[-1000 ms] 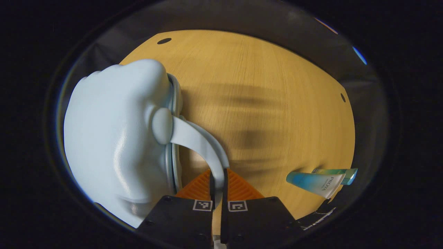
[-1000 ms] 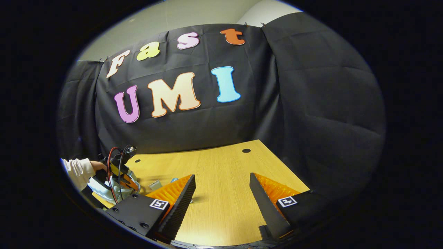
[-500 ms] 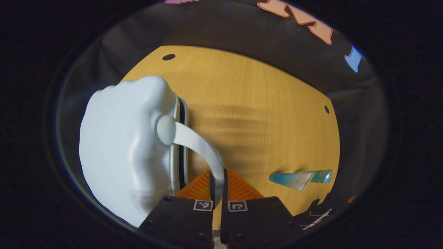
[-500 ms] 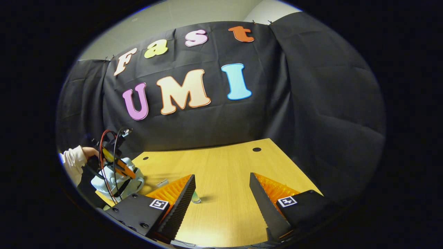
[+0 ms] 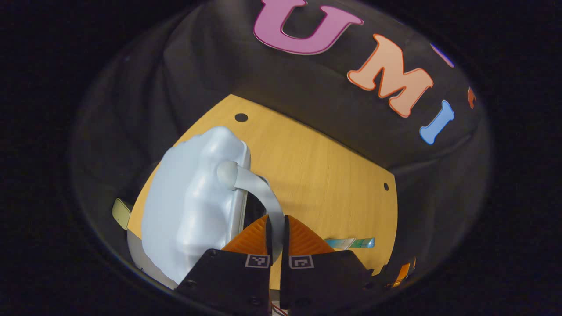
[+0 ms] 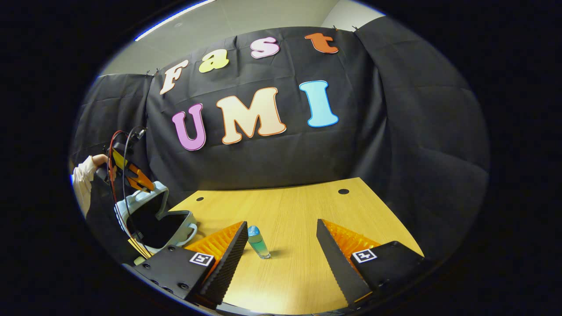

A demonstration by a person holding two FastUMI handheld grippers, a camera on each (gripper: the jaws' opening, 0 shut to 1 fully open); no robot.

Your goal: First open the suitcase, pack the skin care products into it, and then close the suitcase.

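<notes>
Both grippers busy: left gripper (image 5: 275, 235) pinched on the suitcase handle (image 5: 259, 193) at lower centre to lift the lid (image 5: 193, 210), right gripper (image 6: 281, 250) jaws apart near the tube (image 6: 258, 242).

Suitcase (image 5: 189, 206): pale blue hard plastic shell, smooth with a soft sheen | handle (image 5: 259, 193) on the suitcase: same smooth plastic | table (image 6: 298, 219) under the suitcase: matt wood-grain surface | tube (image 5: 349, 242) on the table, beside the suitcase: glossy plastic
</notes>
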